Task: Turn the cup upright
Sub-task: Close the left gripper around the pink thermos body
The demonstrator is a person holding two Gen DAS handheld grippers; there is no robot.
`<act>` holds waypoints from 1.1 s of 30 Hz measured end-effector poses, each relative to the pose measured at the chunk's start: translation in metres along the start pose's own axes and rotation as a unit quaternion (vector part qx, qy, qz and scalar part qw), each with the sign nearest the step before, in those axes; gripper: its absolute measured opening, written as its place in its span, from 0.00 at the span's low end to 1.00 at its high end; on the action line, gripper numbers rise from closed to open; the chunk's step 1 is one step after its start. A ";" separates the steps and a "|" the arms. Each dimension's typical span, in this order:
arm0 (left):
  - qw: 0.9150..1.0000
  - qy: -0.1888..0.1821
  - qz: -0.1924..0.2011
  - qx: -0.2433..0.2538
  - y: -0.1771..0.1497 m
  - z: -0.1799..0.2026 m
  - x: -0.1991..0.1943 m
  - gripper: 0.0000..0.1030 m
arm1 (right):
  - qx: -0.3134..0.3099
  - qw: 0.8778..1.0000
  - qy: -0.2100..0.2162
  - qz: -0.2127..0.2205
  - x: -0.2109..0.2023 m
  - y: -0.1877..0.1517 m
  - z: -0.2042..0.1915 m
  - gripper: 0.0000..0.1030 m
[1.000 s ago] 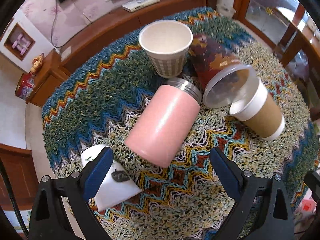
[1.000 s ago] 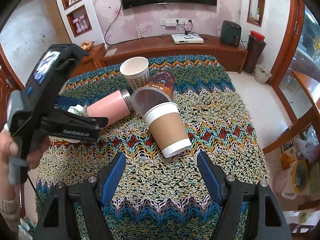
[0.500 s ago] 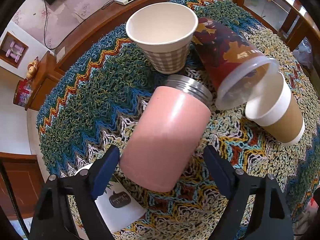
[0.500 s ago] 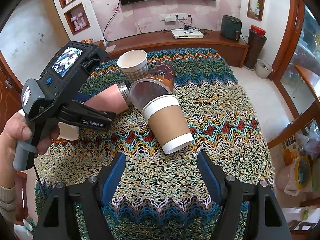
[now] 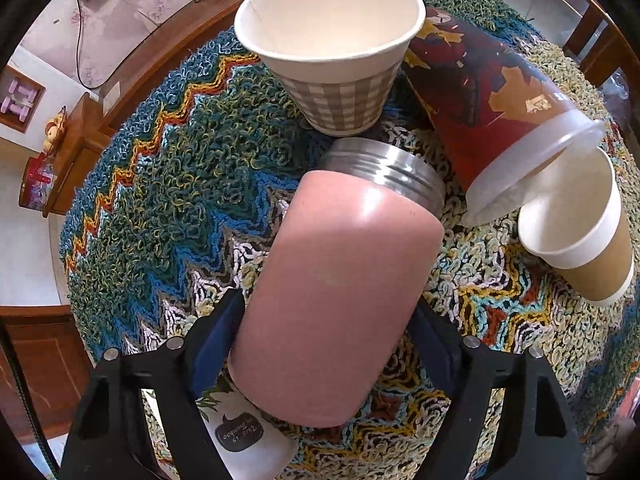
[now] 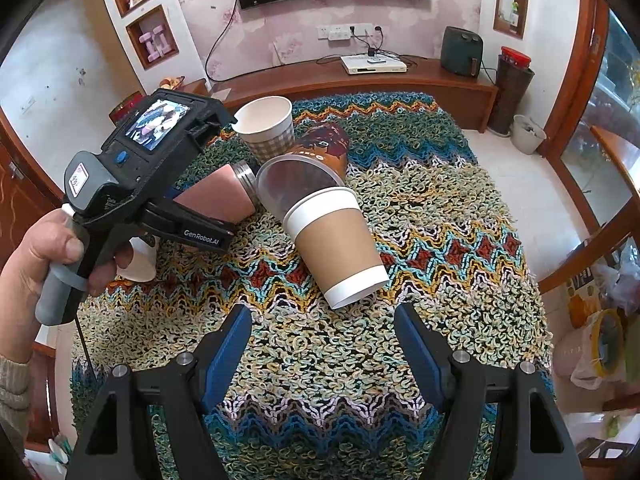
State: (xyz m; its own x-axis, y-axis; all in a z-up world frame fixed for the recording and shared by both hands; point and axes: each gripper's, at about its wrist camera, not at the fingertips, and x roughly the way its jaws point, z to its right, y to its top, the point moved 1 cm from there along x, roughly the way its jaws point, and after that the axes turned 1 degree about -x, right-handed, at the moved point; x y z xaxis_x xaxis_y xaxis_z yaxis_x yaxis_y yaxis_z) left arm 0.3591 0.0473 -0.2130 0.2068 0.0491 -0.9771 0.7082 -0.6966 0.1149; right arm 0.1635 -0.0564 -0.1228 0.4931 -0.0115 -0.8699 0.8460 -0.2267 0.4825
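Note:
A pink metal cup with a steel threaded rim lies on its side on the woven cloth; it also shows in the right wrist view. My left gripper is open, its blue pads on either side of the cup's closed end, close to it but not clearly pressing. My right gripper is open and empty above the cloth, just short of a brown paper cup lying on its side.
A checked paper cup stands upright behind the pink cup. A red plastic cup lies on its side, touching the brown paper cup. A white cup lies under the left gripper. The colourful woven cloth covers the table.
My left gripper has moved forward and down, so the pink cup now sits between its pads. The right gripper has barely moved.

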 end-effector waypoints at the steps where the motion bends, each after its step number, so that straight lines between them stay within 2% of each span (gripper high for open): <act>1: 1.000 -0.002 -0.001 -0.001 0.000 -0.001 0.000 0.79 | 0.001 1.000 0.000 0.000 0.000 0.000 0.000 0.72; 6: 1.000 -0.016 -0.005 -0.017 0.000 -0.006 0.001 0.78 | 0.004 1.000 0.002 0.001 0.001 0.000 0.002 0.72; 13: 0.997 -0.039 -0.018 -0.066 -0.007 -0.021 -0.003 0.74 | 0.003 1.000 0.005 0.001 -0.002 -0.001 0.001 0.72; 21: 0.994 -0.049 -0.001 -0.100 -0.027 -0.032 -0.020 0.72 | -0.004 1.000 0.006 0.010 -0.010 -0.003 -0.004 0.72; 27: 0.992 -0.068 -0.001 -0.105 -0.045 -0.030 -0.019 0.71 | -0.005 1.000 0.006 0.014 -0.015 -0.005 -0.004 0.72; 33: 0.991 -0.080 -0.002 -0.109 -0.046 -0.034 -0.013 0.71 | -0.003 1.000 0.006 0.012 -0.013 -0.005 -0.003 0.72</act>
State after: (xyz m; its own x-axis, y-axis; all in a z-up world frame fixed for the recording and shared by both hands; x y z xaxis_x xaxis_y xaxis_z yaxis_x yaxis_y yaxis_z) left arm 0.3464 0.1028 -0.1997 0.1057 -0.0744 -0.9916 0.8420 -0.5238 0.1291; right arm 0.1531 -0.0520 -0.1136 0.5162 -0.0050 -0.8565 0.8347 -0.2209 0.5044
